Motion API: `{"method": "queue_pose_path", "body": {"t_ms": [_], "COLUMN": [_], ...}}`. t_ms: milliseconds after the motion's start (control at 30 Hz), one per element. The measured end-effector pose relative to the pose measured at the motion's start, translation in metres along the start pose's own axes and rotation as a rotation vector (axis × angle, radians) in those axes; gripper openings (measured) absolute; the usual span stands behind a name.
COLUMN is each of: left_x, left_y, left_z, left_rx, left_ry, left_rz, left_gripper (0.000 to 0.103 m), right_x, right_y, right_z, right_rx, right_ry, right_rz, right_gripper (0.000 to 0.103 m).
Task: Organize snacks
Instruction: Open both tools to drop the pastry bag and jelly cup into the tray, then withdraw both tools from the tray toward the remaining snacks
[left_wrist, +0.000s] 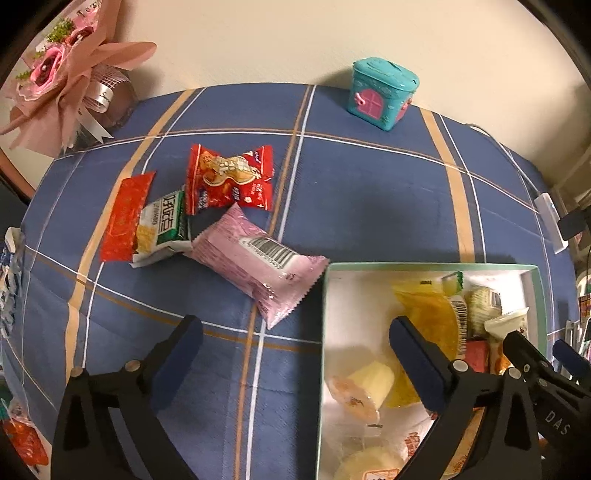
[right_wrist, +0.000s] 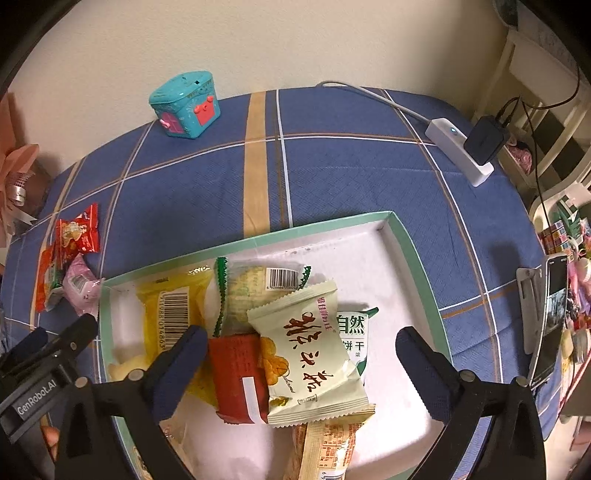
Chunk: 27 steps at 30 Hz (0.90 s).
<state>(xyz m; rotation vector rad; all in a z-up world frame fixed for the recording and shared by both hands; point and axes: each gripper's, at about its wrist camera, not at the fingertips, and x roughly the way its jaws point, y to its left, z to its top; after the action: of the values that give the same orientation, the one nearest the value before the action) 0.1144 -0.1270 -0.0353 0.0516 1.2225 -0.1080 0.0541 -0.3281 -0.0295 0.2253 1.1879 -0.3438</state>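
Note:
A white box with a green rim holds several snacks: a yellow packet, a red one, a pale green one and an orange one. My right gripper hangs open over them, and its pads touch none of them. On the blue checked cloth left of the box lie a pink packet, a crinkled red packet, a green-and-white packet and a flat red packet. My left gripper stands open and empty across the box's left wall.
A teal toy house stands at the table's far edge, and a pink bouquet at the far left corner. A white power strip with a black charger and a phone on a stand sit along the right side.

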Motion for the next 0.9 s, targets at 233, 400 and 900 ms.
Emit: {"method": "queue_pose_path", "body": {"t_ms": [233, 400, 900], "left_x": [-0.003, -0.01, -0.032], "left_y": [0.01, 0.032, 0.169], "left_z": [0.002, 0.007, 0.009], "left_rx": [-0.022, -0.048, -0.211], "left_ry": [-0.013, -0.032, -0.088], "left_rz": [-0.003, -0.007, 0.094], "left_gripper": [0.102, 0.103, 0.103], "right_x": [-0.002, -0.009, -0.03], "right_y": [0.008, 0.022, 0.121], "right_z": [0.0, 0.006, -0.001], "right_rx": [-0.014, -0.026, -0.158], "right_ry": [0.023, 0.014, -0.033], "right_rz": [-0.009, 0.002, 0.124], "right_gripper": [0.103, 0.103, 0.103]}}
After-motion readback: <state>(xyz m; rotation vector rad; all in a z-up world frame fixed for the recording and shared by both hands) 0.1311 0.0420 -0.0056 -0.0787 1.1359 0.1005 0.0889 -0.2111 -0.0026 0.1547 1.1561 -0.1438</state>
